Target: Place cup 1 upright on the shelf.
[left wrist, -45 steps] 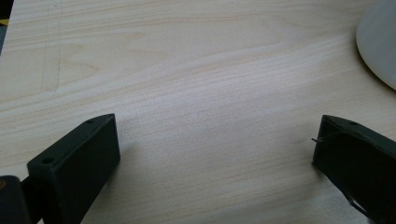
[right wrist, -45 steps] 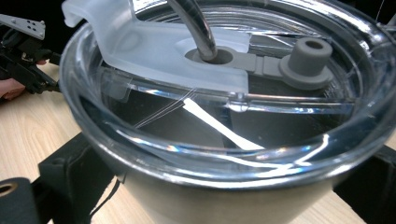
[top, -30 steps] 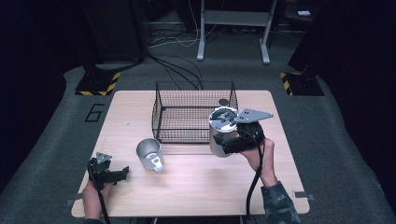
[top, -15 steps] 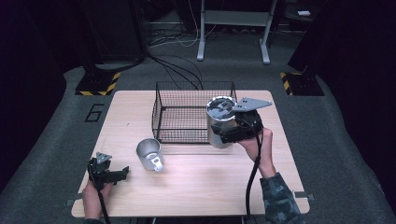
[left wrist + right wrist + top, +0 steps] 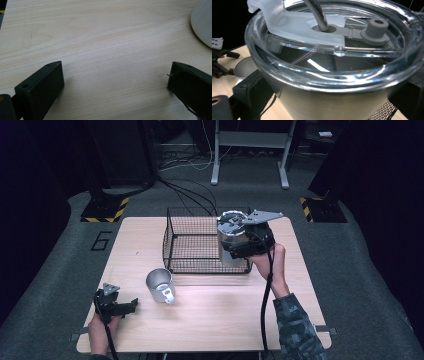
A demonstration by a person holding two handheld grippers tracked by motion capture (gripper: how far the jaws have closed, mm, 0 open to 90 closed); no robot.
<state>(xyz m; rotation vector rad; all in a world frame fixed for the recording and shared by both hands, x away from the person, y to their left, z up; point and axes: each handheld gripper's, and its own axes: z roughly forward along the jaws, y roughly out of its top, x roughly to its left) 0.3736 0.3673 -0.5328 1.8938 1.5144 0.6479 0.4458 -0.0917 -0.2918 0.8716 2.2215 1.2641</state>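
A steel tumbler [image 5: 230,244] with a clear lid is held in the air over the front right part of the black wire basket [image 5: 195,240]. My right gripper [image 5: 246,244] is shut on its body. In the right gripper view the tumbler [image 5: 332,100] sits between the two jaws, with a metal straw [image 5: 317,12] through the lid. A steel mug [image 5: 160,286] stands on the table in front of the basket. At the front left, my left gripper [image 5: 130,306] rests low and open; in its own view the left gripper [image 5: 115,75] has bare wood between its jaws and the mug's side [image 5: 202,22] at upper right.
The wooden table [image 5: 215,320] has free room across its front and at its left. The basket has low wire walls and stands at the back middle. Cables trail from both grippers toward the front edge. Dark floor with a stand's legs lies beyond the table.
My right gripper has carried the tumbler up and away from me, slightly left, from in front of the basket to over its front right part. The left gripper and mug have not moved.
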